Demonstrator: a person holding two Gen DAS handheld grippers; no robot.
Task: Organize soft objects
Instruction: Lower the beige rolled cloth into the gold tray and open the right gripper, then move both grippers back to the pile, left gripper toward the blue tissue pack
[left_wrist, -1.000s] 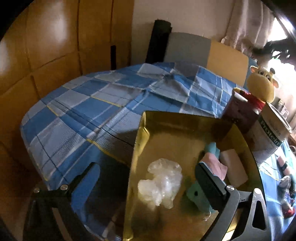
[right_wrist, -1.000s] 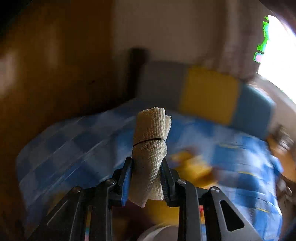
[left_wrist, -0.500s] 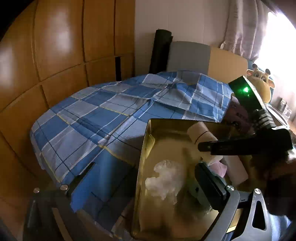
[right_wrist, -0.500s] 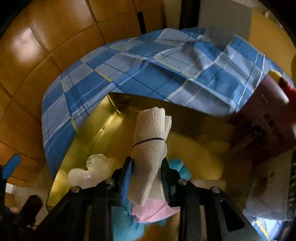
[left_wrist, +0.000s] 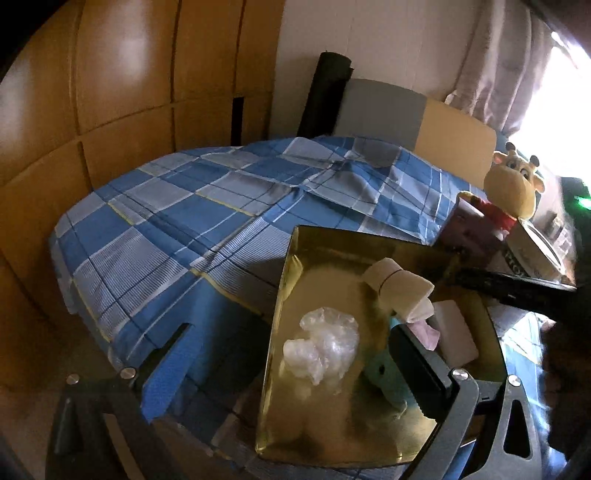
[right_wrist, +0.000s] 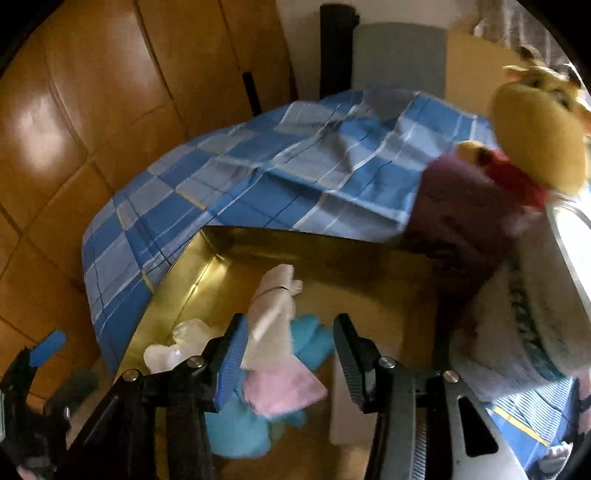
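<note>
A home bedroom. Shown by a bed (left_wrist: 207, 221) under a blue checked sheet (left_wrist: 258, 192), a padded headboard (left_wrist: 417, 118) at its far end, wooden wall panels (left_wrist: 122, 92) beside it, a curtain (left_wrist: 495, 62) past the headboard, a plush toy (left_wrist: 513, 188) near it.

A glossy, gold-toned metal tray (left_wrist: 291, 280) is seen on a woven checked cloth (left_wrist: 177, 229). A rough gauze roll (left_wrist: 400, 290), crinkled clear plastic (left_wrist: 325, 347) and soft pink cloth (right_wrist: 280, 387) are held in it. Polished wood panels (left_wrist: 122, 92) are shown behind, and a plush toy (left_wrist: 511, 188).
</note>
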